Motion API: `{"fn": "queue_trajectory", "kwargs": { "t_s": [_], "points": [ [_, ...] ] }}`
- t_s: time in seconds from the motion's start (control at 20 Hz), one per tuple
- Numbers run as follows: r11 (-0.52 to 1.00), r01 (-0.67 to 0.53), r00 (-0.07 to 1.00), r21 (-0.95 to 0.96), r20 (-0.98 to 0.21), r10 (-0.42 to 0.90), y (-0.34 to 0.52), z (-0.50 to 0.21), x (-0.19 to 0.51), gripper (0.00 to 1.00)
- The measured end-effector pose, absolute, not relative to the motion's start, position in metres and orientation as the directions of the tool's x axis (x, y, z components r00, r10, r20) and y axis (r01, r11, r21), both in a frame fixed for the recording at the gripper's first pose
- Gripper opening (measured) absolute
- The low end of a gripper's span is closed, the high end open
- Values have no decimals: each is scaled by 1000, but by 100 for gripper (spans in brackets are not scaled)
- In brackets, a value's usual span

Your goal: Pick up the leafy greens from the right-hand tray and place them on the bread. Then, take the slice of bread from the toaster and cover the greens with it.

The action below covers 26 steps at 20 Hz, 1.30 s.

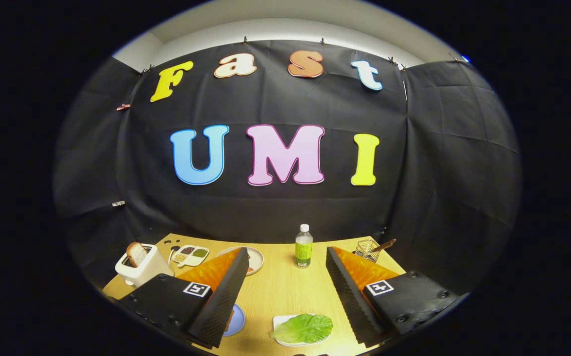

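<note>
Nearest of all, leafy greens: one crinkled, pale-green lettuce leaf, broad and ruffled at the edges, lying flat on a small white tray on the wooden table. Sits low between the two fingers of the gripper, closer to the right finger than the left, touching neither. Fingers spread wide, holding nothing, raised above the tabletop.

Just left of the tray, partly hidden behind the left finger, a blue plate; what lies on it cannot be made out. Further left, a white toaster near the table's left edge, with a slice of bread standing upright out of its slot, browned at the crust. Beyond the left finger, a divided white dish with small portions in its compartments, and beside it a round plate. Far centre, between the fingertips, an upright bottle with a green label and white cap. Far right, a wire holder with a wooden-handled utensil leaning in it.
</note>
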<state>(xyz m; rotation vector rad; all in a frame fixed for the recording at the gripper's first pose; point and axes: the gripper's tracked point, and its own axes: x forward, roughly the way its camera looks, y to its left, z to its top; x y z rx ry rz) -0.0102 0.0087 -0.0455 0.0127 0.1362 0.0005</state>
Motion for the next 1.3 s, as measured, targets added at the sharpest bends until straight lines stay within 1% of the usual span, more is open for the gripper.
{"fn": "queue_trajectory", "kwargs": {
  "t_s": [0.3, 0.4, 0.8, 1.3],
  "points": [
    [999, -11, 984, 31, -178, 16, 7, -68, -6, 97],
    [999, -11, 977, 45, -213, 20, 7, -85, -5, 97],
    [992, 31, 914, 124, -406, 22, -6, -165, -4, 98],
    [998, 29, 776, 60, -631, 15, -26, -305, -8, 99]
  ]
}}
